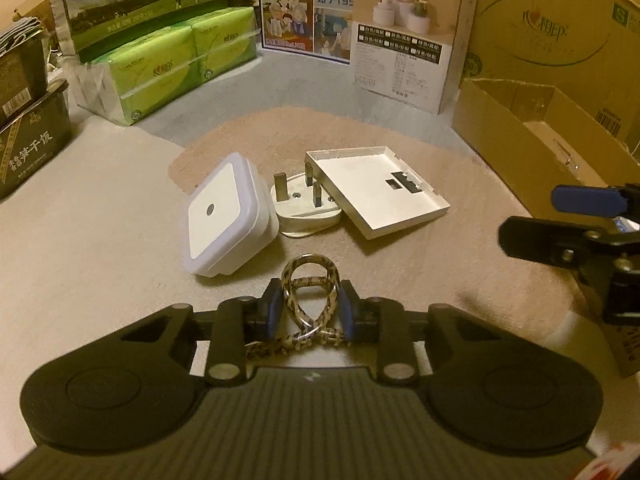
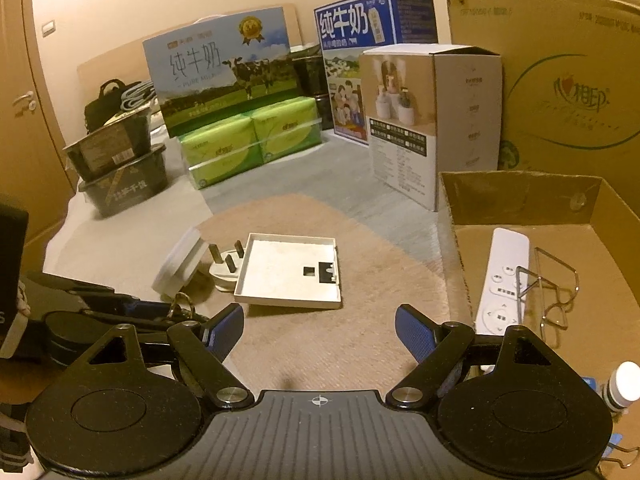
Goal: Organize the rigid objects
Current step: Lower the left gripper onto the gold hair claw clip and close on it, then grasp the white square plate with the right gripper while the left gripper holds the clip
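Observation:
My left gripper (image 1: 308, 306) is shut on a patterned metal carabiner clip (image 1: 310, 292), held just above the tan mat (image 1: 400, 272). Ahead of it lie a white square night light (image 1: 228, 216), a white three-pin plug (image 1: 304, 208) and a flat white cover plate (image 1: 380, 196) that leans on the plug. My right gripper (image 2: 320, 330) is open and empty, in front of the cover plate (image 2: 290, 270) and beside the open cardboard box (image 2: 520, 200). The box holds a white remote (image 2: 502, 280) and a wire clip (image 2: 552, 288).
Green tissue packs (image 1: 172, 64), milk cartons (image 2: 224, 68), a white product box (image 1: 408, 36) and a large cardboard carton (image 1: 560, 32) ring the back. Black food tubs (image 1: 28, 128) stand at the left. A small white bottle (image 2: 622, 386) sits near the box's front corner.

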Demonstrator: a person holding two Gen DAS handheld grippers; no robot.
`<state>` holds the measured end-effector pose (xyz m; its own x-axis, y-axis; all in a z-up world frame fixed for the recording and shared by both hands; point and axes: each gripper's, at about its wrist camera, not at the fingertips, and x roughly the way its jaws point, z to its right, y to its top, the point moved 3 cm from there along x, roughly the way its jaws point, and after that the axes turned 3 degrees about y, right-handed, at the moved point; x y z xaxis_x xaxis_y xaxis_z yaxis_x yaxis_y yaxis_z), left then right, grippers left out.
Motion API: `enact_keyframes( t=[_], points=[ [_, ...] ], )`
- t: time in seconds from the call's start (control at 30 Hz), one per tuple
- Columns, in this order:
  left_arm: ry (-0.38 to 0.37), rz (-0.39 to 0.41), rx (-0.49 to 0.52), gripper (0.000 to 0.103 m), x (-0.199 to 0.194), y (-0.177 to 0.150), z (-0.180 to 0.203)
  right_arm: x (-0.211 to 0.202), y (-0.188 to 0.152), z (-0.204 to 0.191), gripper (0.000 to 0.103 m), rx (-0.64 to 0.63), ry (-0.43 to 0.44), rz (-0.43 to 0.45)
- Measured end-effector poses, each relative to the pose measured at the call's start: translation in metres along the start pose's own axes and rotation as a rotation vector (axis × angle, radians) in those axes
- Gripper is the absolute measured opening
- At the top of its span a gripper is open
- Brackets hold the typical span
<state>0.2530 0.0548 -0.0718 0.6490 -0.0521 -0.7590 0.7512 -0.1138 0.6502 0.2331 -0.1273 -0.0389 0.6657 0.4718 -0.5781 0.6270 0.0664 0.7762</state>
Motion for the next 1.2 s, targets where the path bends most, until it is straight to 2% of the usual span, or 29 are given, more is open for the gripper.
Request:
enact_keyframes(
  t=[0.2, 0.43, 0.73, 0.9, 1.07, 1.2],
  points=[
    [0.026, 0.056, -0.043, 0.026, -0.016, 0.000, -0.014, 0.013, 0.008, -0.009, 0.083, -0.025, 0.034, -0.024],
    [0.032, 0.104, -0.059, 0.026, -0.026, 0.008, -0.025, 0.050, 0.022, -0.011, 0.084, -0.036, 0.073, -0.066],
    [0.015, 0.122, -0.070, 0.026, -0.027, 0.006, -0.029, 0.098, 0.029, -0.002, 0.088, 0.020, 0.098, -0.158],
    [0.009, 0.116, -0.083, 0.026, -0.024, 0.001, -0.031, 0.114, 0.026, -0.003, 0.089, -0.019, 0.079, -0.197],
    [0.006, 0.111, -0.094, 0.026, -0.026, -0.004, -0.030, 0.114, 0.025, -0.002, 0.088, -0.025, 0.067, -0.201],
    [0.006, 0.114, -0.096, 0.026, -0.035, -0.010, -0.026, 0.092, 0.017, -0.008, 0.088, -0.053, 0.015, -0.189]
  ],
)
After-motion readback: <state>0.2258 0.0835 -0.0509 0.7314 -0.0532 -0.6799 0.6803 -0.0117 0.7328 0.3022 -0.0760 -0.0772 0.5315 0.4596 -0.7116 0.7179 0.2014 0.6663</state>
